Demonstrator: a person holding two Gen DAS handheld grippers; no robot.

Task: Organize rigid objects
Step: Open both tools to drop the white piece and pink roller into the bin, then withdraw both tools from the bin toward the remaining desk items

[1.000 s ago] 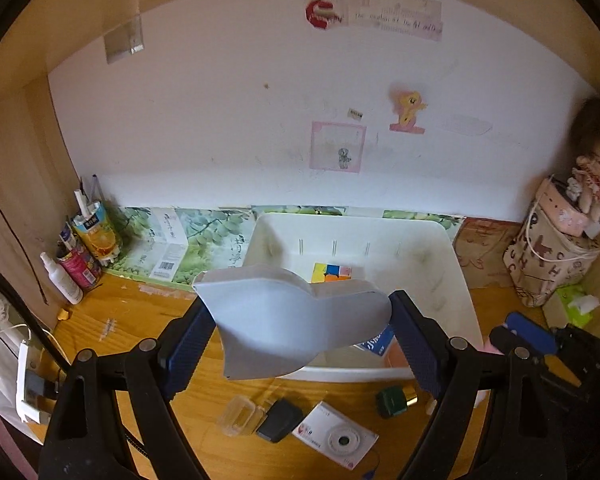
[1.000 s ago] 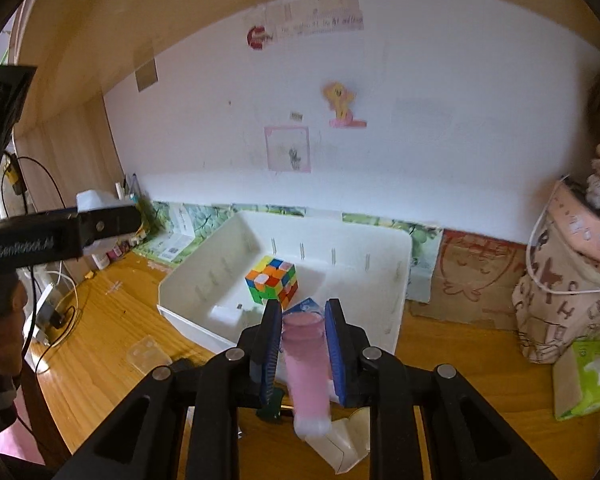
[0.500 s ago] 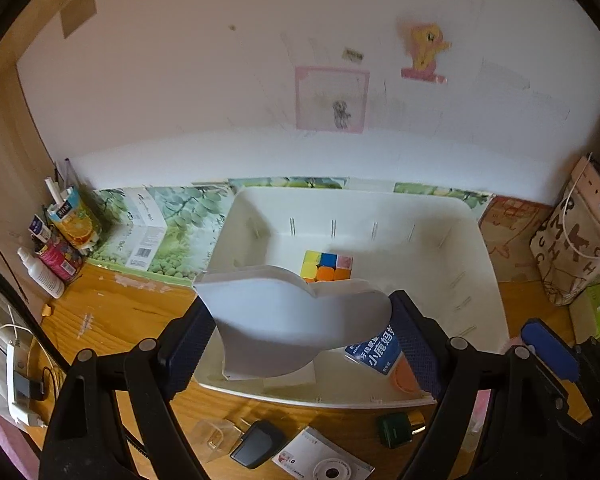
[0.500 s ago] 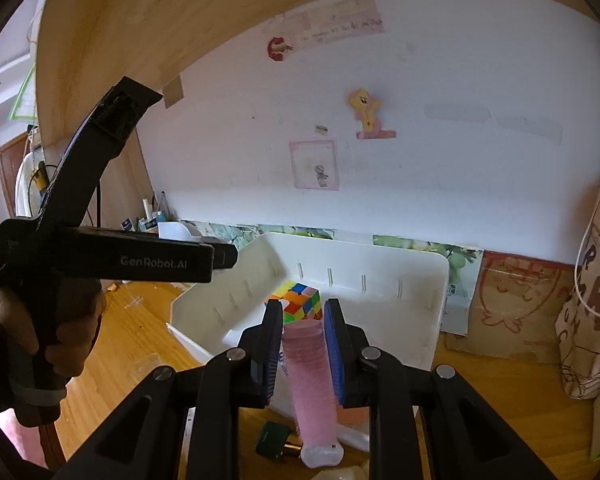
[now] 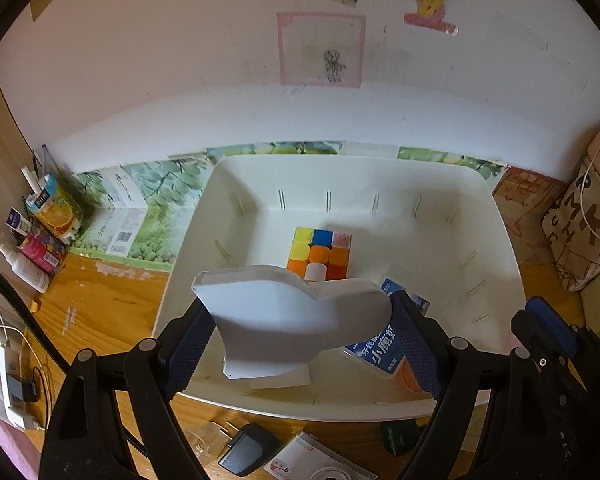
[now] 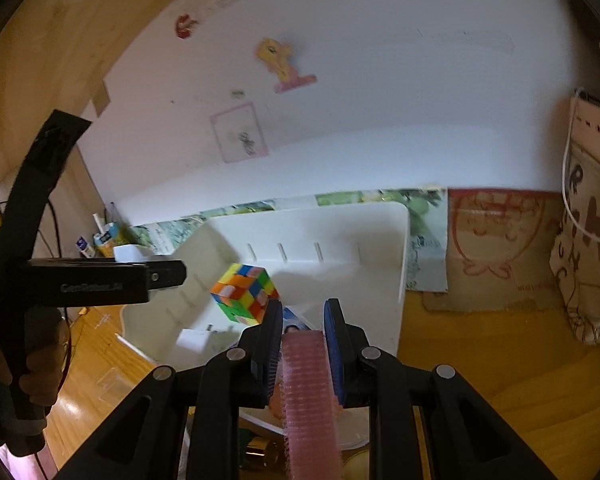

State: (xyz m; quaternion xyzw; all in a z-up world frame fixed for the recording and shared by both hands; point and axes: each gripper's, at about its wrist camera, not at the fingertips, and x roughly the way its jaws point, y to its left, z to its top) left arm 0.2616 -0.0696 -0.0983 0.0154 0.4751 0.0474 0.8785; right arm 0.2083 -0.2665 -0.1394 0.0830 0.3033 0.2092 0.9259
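My left gripper (image 5: 296, 328) is shut on a white heart-shaped box (image 5: 296, 316) and holds it over the near part of the white bin (image 5: 500, 248). In the bin lie a colourful puzzle cube (image 5: 320, 254) and a blue-and-white toothpaste box (image 5: 384, 348). My right gripper (image 6: 303, 320) is shut on a pink ribbed hair roller (image 6: 306, 396), above the bin's near right edge (image 6: 402, 264). The cube (image 6: 244, 292) and the left gripper's body (image 6: 100, 282) show in the right wrist view.
On the wooden desk in front of the bin lie a black charger (image 5: 246, 450), a white camera (image 5: 320, 466), a clear plastic piece (image 5: 204, 438) and a dark green bottle (image 5: 398, 436). Bottles and cartons (image 5: 46, 216) stand far left. A patterned bag (image 5: 584, 220) stands right.
Both grippers have moved forward toward the bin, carrying their objects. The heart box now hangs over the bin's inside and the roller has come up to its near edge.
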